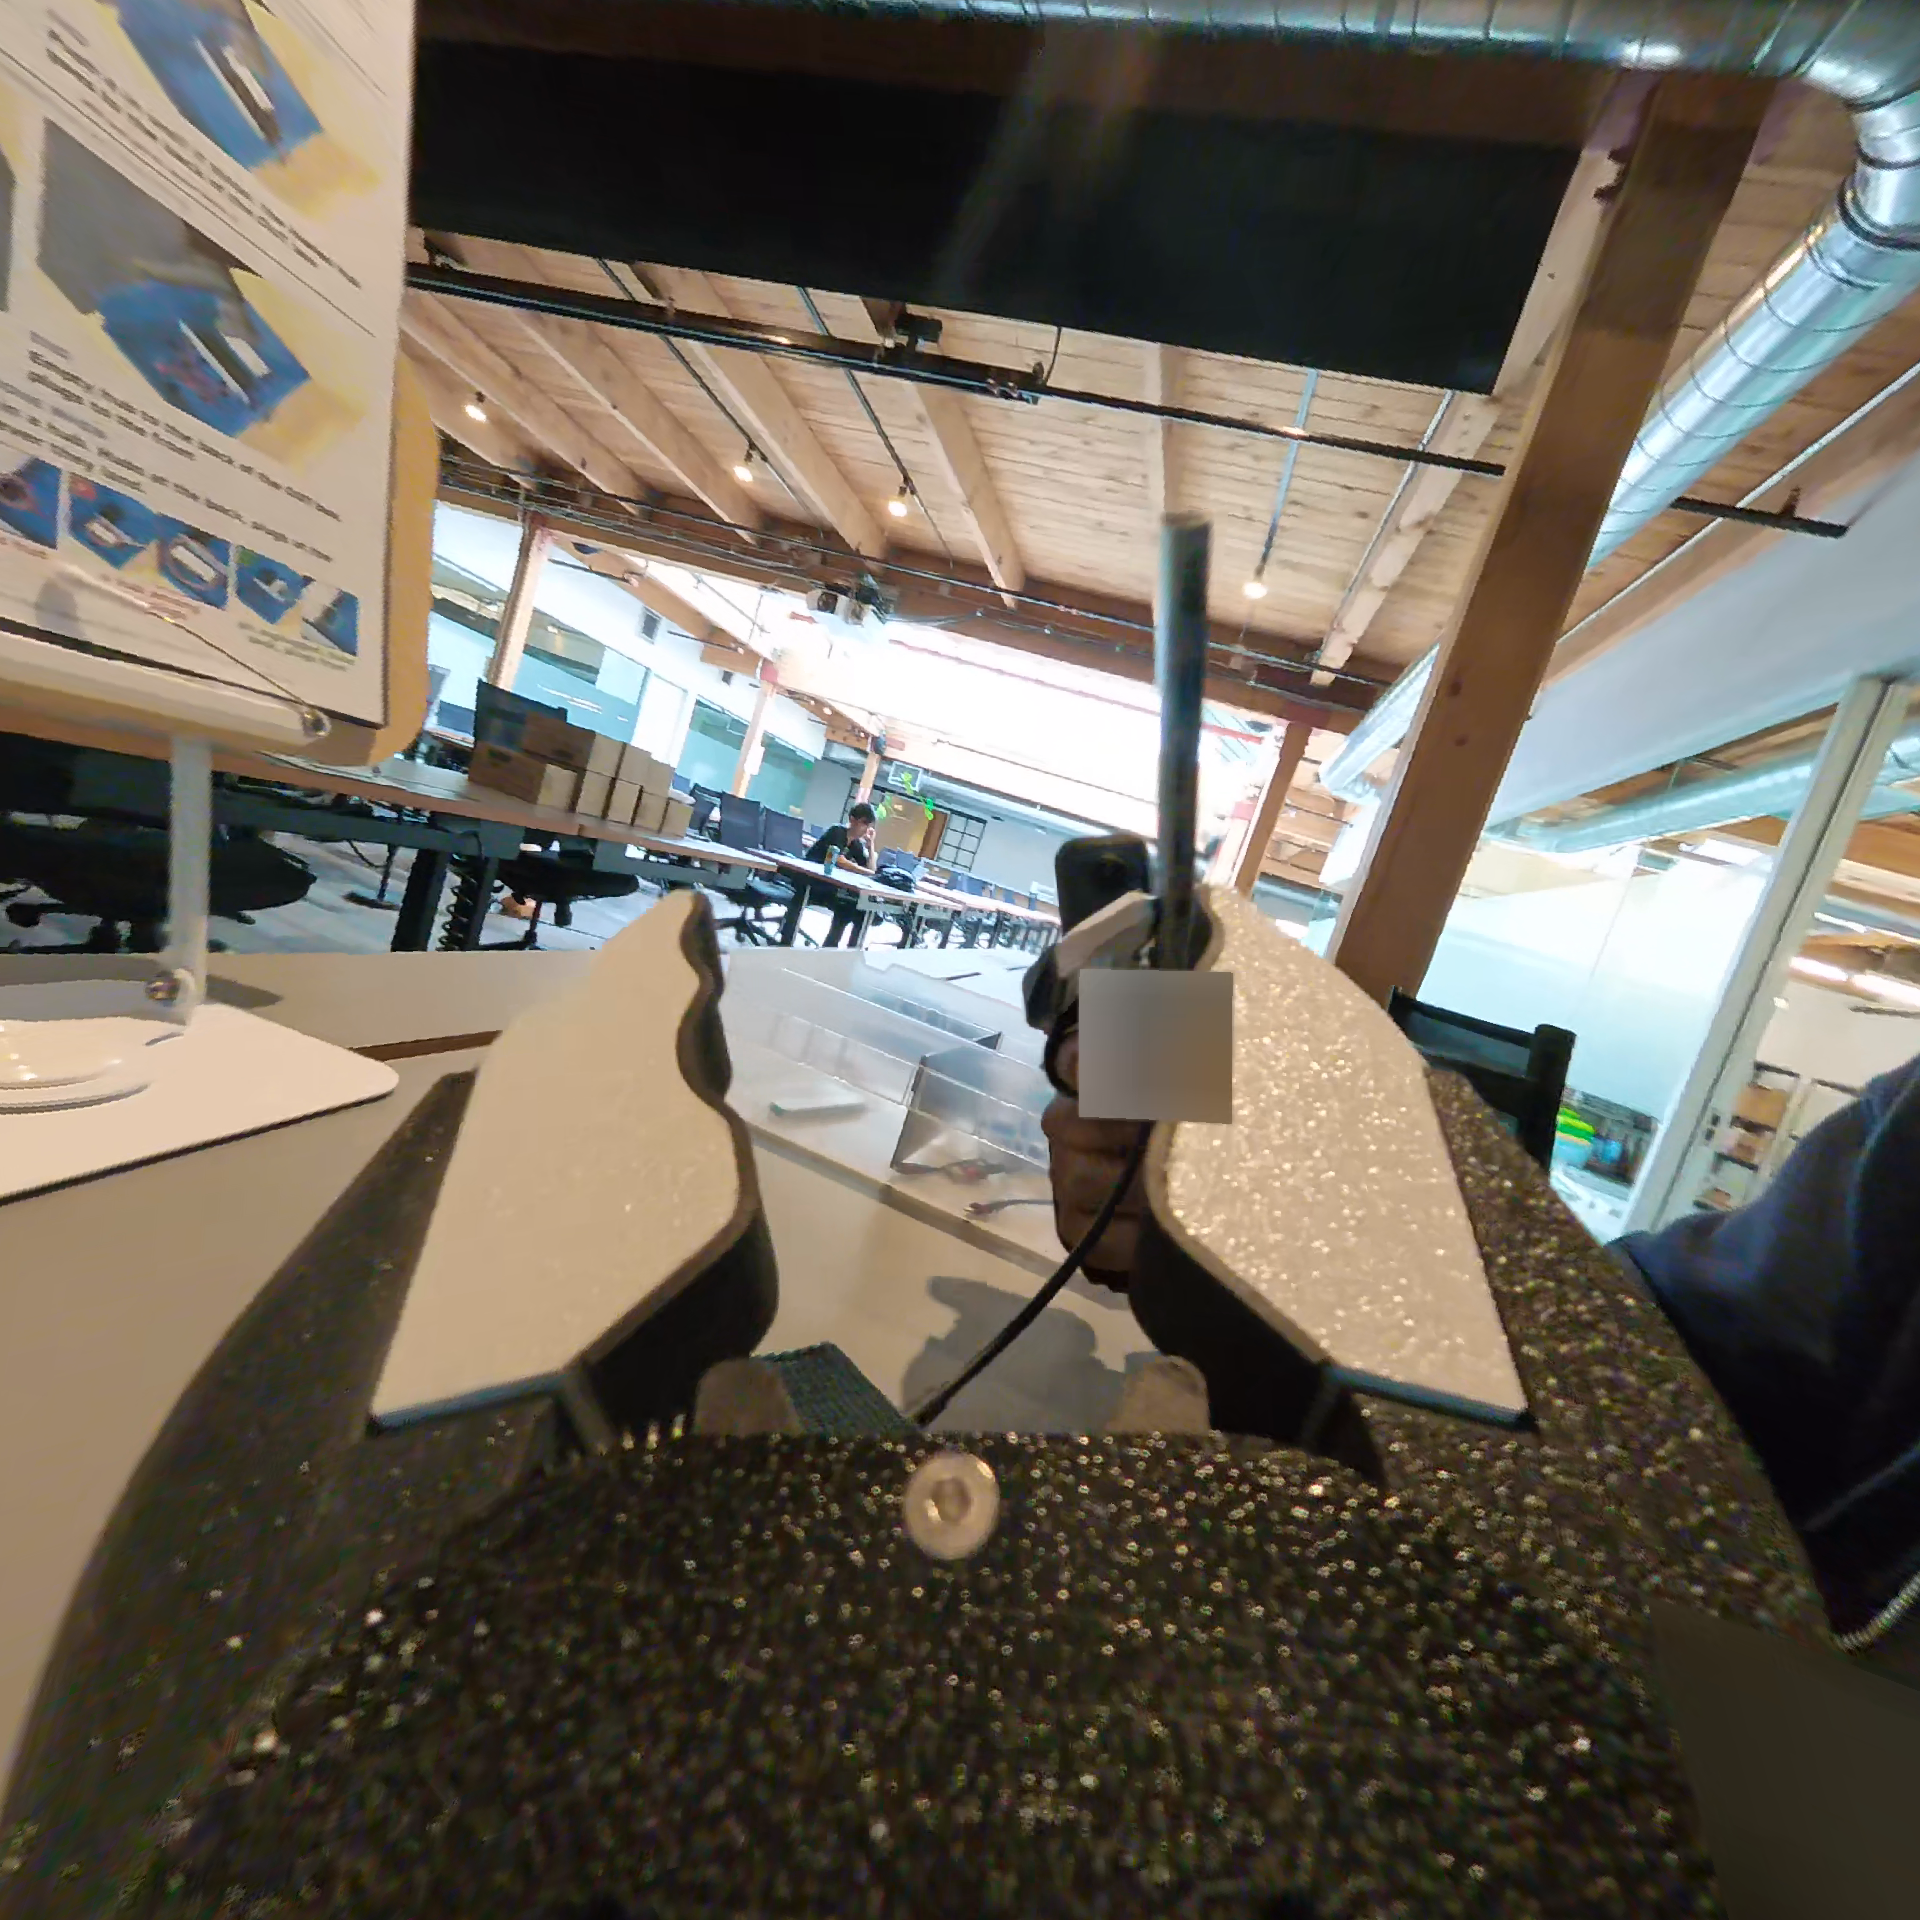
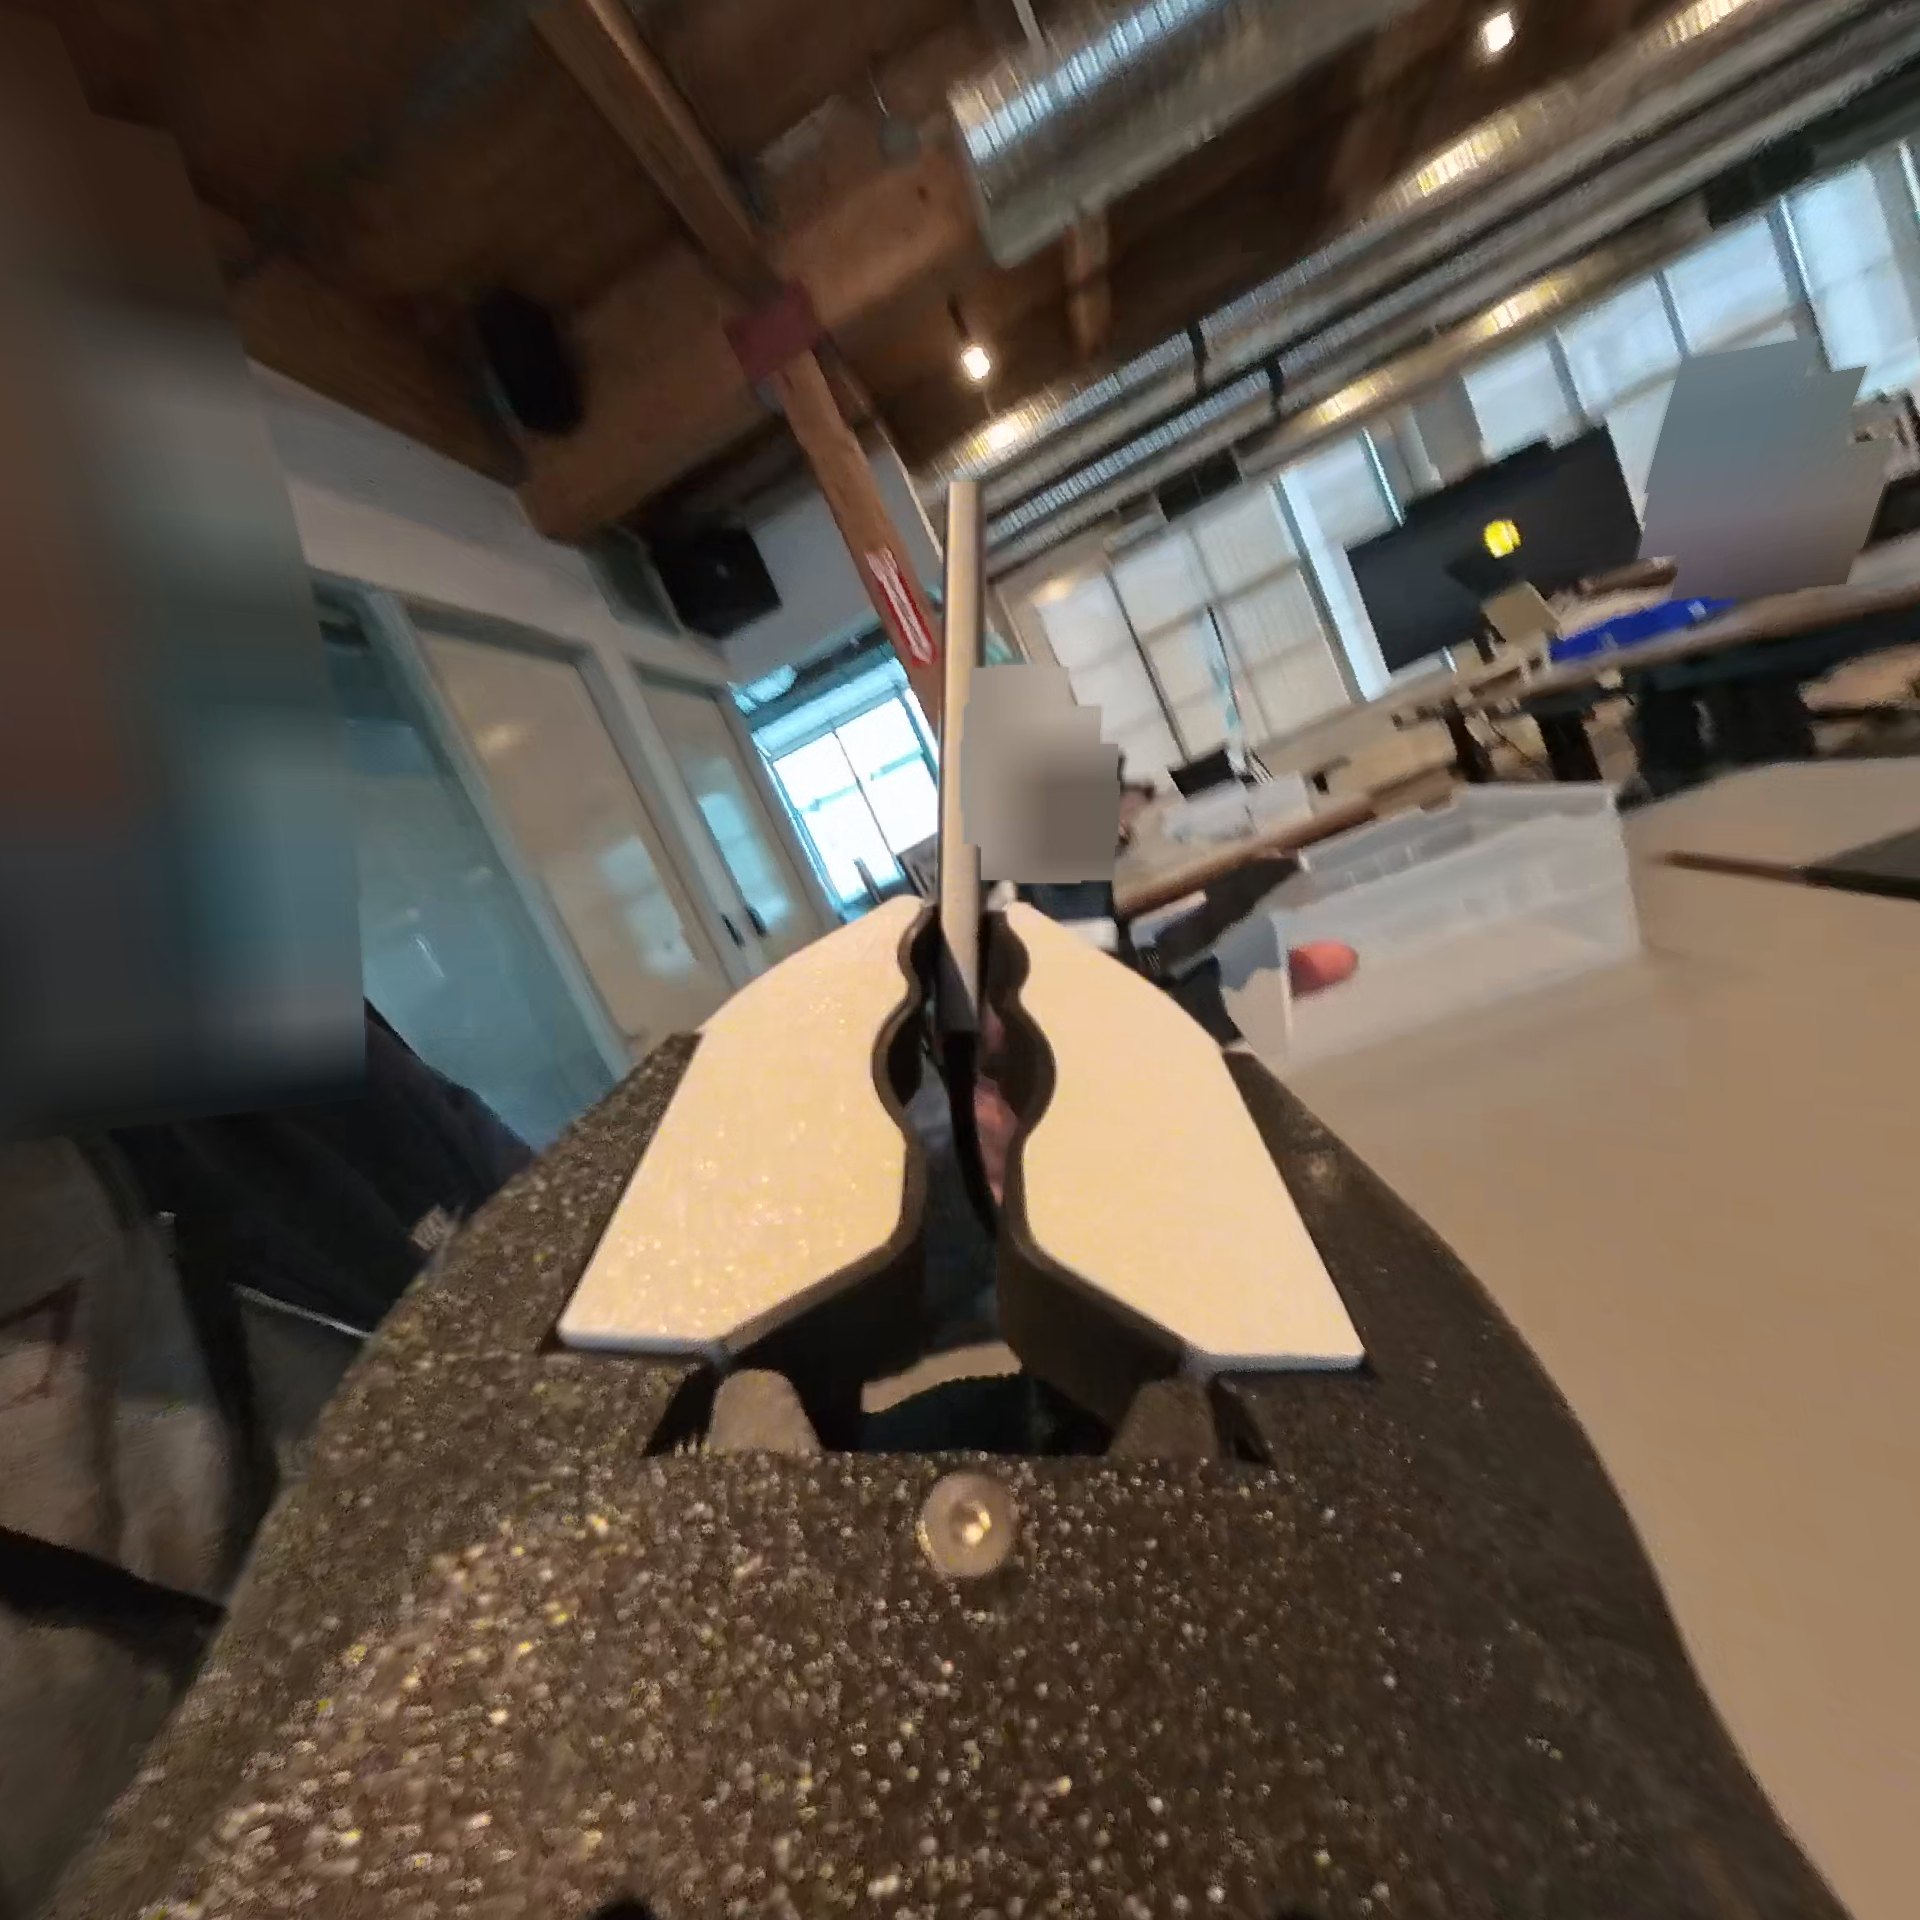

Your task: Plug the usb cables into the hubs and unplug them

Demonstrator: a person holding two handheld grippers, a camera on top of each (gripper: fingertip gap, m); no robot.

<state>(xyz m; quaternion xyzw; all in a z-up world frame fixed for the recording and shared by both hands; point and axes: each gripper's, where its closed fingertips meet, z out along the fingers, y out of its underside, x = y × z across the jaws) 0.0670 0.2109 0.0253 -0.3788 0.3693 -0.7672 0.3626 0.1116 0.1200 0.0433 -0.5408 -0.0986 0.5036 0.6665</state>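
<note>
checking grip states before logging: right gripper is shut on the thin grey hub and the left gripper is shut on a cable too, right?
Not quite. The right gripper is shut on the thin grey hub, but the left gripper is open and holds nothing, as the left wrist view shows.

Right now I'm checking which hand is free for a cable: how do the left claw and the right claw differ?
The left claw is open, with a wide gap between its fingers; the right claw is shut. The left claw holds nothing, while the right claw pinches a thin grey hub edge-on, standing upright past its tips. Both share white-faced fingers with wavy inner edges.
</note>
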